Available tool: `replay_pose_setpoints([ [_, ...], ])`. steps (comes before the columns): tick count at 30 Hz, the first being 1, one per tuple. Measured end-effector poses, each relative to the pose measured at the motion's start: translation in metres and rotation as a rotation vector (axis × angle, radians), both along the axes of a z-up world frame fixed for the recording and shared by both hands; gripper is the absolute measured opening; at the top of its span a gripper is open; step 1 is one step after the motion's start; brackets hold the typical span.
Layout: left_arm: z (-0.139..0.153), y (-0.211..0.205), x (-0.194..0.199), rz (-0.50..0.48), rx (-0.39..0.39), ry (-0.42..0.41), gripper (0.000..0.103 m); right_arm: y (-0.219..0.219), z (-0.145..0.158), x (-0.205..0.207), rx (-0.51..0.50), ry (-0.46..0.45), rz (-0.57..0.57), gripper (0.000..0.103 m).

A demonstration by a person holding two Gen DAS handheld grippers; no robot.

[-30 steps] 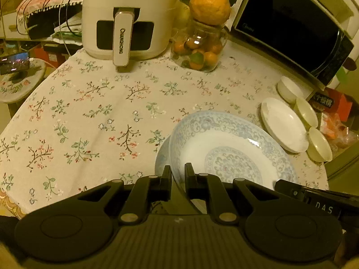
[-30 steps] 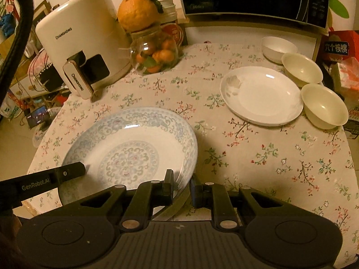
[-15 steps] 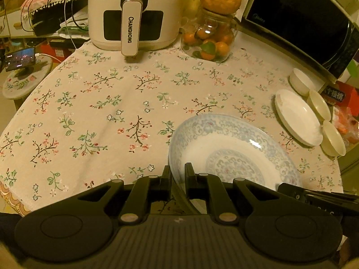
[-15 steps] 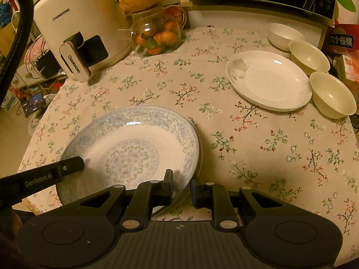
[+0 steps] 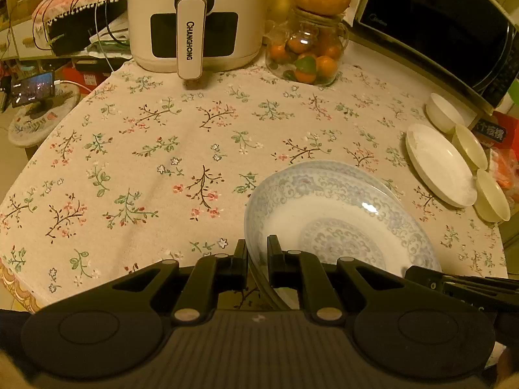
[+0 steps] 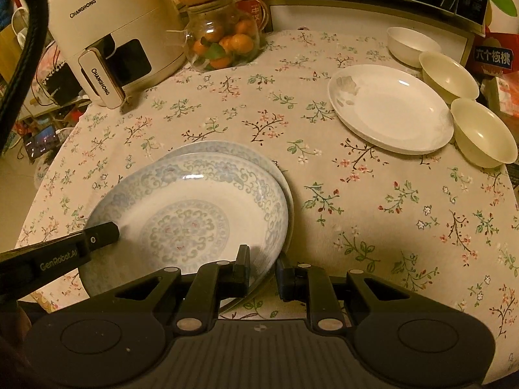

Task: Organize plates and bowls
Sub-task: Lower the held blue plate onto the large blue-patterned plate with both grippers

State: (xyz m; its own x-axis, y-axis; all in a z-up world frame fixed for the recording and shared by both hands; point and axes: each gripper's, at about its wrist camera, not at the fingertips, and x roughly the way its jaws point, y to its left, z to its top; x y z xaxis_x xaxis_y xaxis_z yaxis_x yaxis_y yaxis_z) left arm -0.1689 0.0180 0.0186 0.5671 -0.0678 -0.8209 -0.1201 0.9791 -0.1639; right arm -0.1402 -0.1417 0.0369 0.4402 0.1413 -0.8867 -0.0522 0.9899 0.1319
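Observation:
A blue-patterned plate (image 5: 324, 214) (image 6: 194, 201) is held between both grippers just over a second matching plate (image 6: 211, 146), whose far rim (image 5: 340, 167) shows behind it. My left gripper (image 5: 258, 253) is shut on the held plate's left rim, and its finger (image 6: 103, 233) shows in the right wrist view. At the right rim my right gripper (image 6: 262, 264) is shut on the same plate. I cannot tell whether the two plates touch. At the table's right lie a white plate (image 6: 389, 110), a white bowl (image 6: 412, 45) and two cream bowls (image 6: 447, 76) (image 6: 483, 136).
A floral tablecloth (image 5: 162, 162) covers the table. At the back stand a white air fryer (image 5: 194, 19), a glass jar of oranges (image 5: 305, 55) and a black microwave (image 5: 438, 16). A red box (image 6: 493, 55) sits at the right edge.
Both views have tipped slightly, so the table's back objects sit lower in frame. The far rim of the lower plate now shows behind the held one. Both grips are unchanged.

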Motion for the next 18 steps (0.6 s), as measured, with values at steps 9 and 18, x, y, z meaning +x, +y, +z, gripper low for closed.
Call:
replay_pose_setpoints([
  [9, -0.0018, -0.0003, 0.0003, -0.003, 0.017, -0.009, 0.01, 0.0037, -0.001, 0.0012, -0.026, -0.016, 0.002, 0.017],
  [18, -0.0034, -0.0036, -0.0007, -0.002, 0.034, -0.017, 0.011, 0.0068, -0.0031, 0.0017, -0.051, -0.034, -0.002, 0.017],
])
